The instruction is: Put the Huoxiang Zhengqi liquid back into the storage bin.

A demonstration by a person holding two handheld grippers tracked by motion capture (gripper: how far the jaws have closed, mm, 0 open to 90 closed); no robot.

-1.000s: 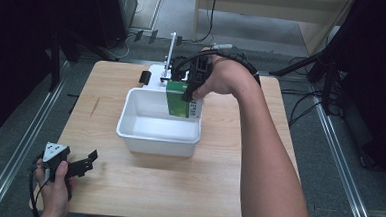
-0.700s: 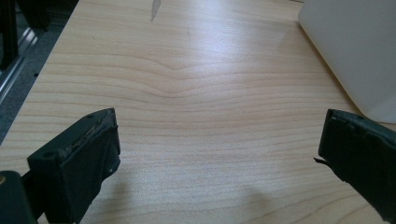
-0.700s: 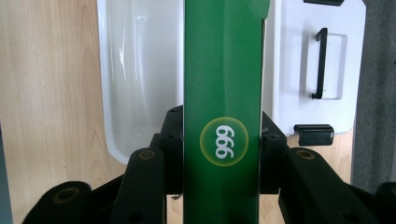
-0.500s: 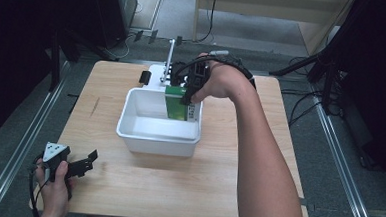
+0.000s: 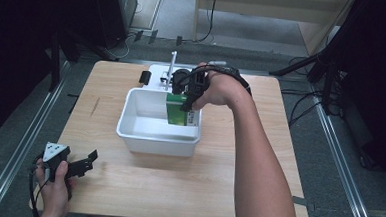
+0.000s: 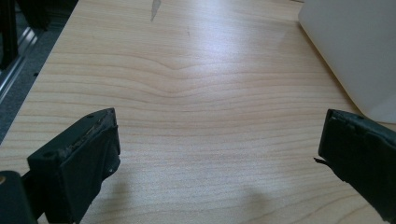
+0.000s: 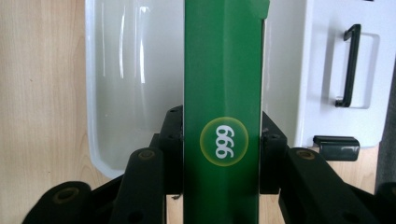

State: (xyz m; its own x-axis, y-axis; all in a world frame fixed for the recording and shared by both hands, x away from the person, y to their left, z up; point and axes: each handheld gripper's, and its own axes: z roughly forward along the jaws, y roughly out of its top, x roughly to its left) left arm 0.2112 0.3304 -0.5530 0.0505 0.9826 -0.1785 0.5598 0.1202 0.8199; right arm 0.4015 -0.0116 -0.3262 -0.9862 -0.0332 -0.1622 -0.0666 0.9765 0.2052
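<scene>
Nearest the person, the left tongs (image 5: pixel 80 165) rest low at the near-left corner of the pale wooden surface (image 5: pixel 142 186), in the same spot as a second ago; the left gripper view shows the two black jaws spread wide over bare wood grain with nothing between them. Farther out, at mid-surface, sits the white rectangular plastic tub (image 5: pixel 152 139). Here is the change: the tall green cardboard carton (image 5: pixel 177 110), pinched between the pads of the right tongs (image 5: pixel 187 95), has dropped over the last second from above the tub's rim to stand partly inside its far-right corner. The right gripper view shows the jaws clamped on both narrow sides of the carton (image 7: pixel 223 93), with the tub's wall behind it. Whether its base touches the tub floor yet cannot be told. I judge the placing nearly done, with release the likely next step. Beyond the tub lies a white tray (image 7: pixel 327 70) carrying a black handle-shaped part (image 7: pixel 349 65)
</scene>
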